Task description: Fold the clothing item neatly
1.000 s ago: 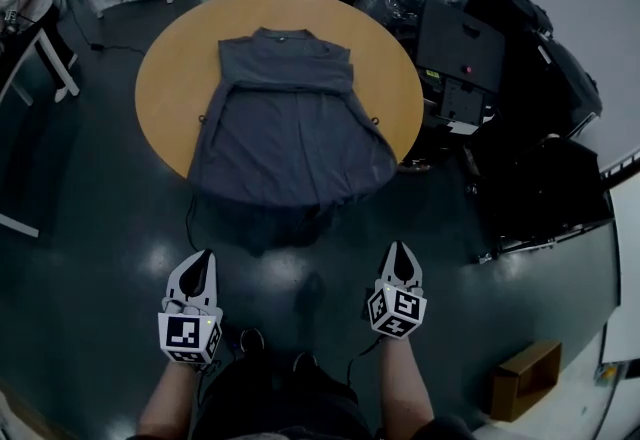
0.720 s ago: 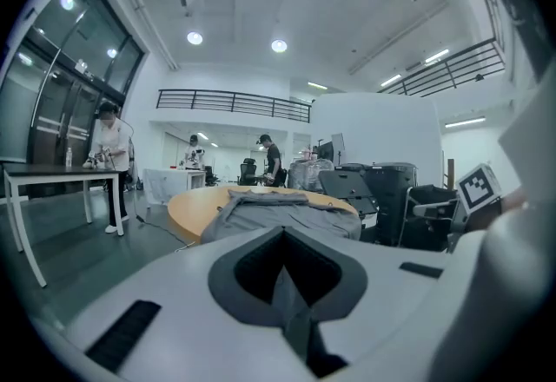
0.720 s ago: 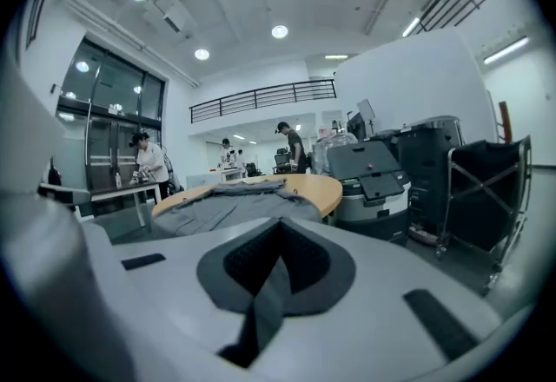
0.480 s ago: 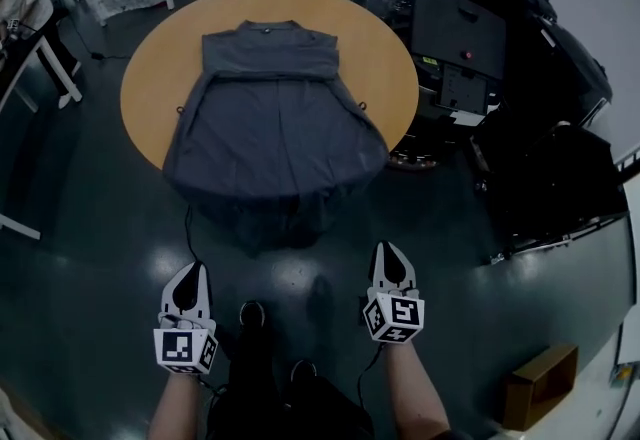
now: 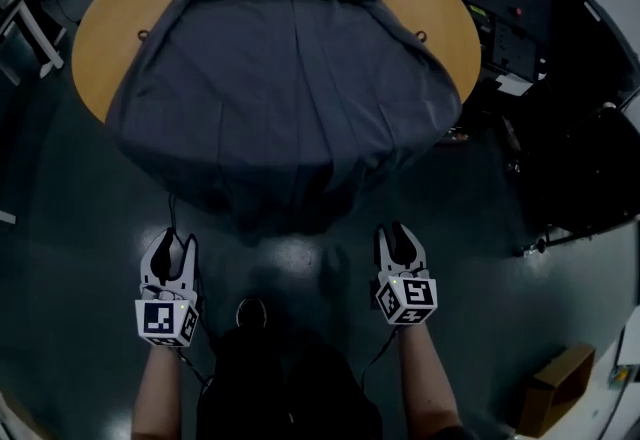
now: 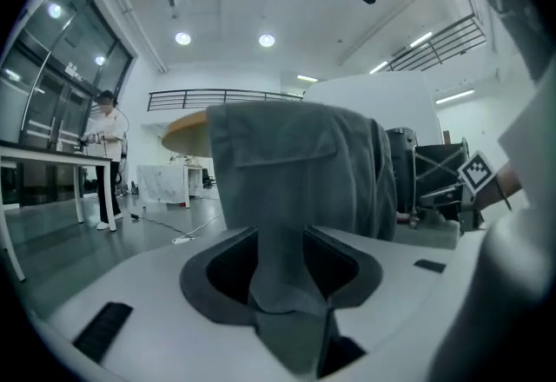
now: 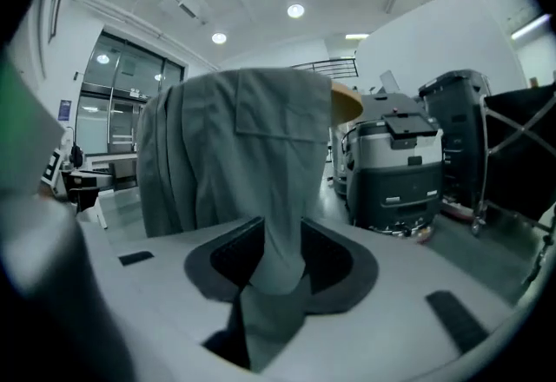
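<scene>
A dark grey garment (image 5: 285, 58) lies spread flat on a round wooden table (image 5: 92, 43), and its hem hangs over the near edge. My left gripper (image 5: 172, 246) and right gripper (image 5: 398, 233) are held low over the dark floor, just in front of that hem and pointing at it. Both pairs of jaws have just been opening and stand partly open. In the left gripper view the hanging cloth (image 6: 295, 163) fills the gap ahead of the jaws. The right gripper view shows the same cloth (image 7: 234, 154). In the head view nothing lies between the fingers.
Black equipment (image 5: 520, 18) crowds the table's right side, and a grey machine (image 7: 404, 172) stands there. A cardboard box (image 5: 560, 383) sits on the floor at the lower right. A person (image 6: 106, 154) stands at a far desk. My shoe (image 5: 250, 313) is between the grippers.
Both grippers have dropped lower and come closer to the table's near edge, so the garment looks larger. Their jaws were shut before and now stand partly open.
</scene>
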Motion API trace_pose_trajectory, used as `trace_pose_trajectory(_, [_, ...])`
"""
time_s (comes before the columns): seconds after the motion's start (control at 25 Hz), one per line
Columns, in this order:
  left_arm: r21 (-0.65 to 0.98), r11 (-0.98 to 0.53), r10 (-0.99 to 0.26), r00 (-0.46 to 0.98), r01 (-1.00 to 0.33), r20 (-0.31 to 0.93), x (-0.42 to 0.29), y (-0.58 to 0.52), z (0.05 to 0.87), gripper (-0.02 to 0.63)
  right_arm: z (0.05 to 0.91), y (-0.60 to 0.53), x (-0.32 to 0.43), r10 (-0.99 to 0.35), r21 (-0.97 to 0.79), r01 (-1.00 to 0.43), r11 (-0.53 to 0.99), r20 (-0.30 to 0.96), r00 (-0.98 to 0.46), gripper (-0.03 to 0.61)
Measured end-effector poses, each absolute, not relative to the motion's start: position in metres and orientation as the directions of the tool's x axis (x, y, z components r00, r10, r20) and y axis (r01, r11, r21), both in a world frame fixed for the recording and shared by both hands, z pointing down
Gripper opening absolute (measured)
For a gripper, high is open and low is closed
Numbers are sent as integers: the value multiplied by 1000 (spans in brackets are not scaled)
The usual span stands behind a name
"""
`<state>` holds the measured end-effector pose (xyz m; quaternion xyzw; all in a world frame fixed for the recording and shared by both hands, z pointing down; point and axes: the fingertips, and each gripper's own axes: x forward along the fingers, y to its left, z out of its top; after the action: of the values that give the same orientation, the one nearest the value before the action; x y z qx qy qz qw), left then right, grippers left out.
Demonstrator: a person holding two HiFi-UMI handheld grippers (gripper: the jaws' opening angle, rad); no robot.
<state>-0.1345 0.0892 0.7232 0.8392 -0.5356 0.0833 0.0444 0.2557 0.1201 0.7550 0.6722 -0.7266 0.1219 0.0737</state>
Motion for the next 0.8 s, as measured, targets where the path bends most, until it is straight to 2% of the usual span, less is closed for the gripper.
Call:
trace_pose_trajectory(0.24, [10, -425, -889, 419, -905, 186, -141, 45, 834, 252, 870, 87, 263, -950, -69, -991, 118, 282, -133, 188])
trace_pose_trajectory(0.48, [105, -427, -884, 439, -898, 162, -140, 4, 905, 410, 934, 54, 264, -944, -121, -973, 196, 244, -221, 297])
trace_pose_trajectory(0.56, [127, -440, -883, 454, -889, 123, -136, -8, 911, 421, 937, 43, 259, -940, -146, -959, 245, 205, -271, 319])
trace_pose_trajectory(0.8, [112, -483, -872, 489, -868, 31, -130, -32, 885, 422, 918, 17, 244, -937, -136, -945, 297, 147, -316, 322])
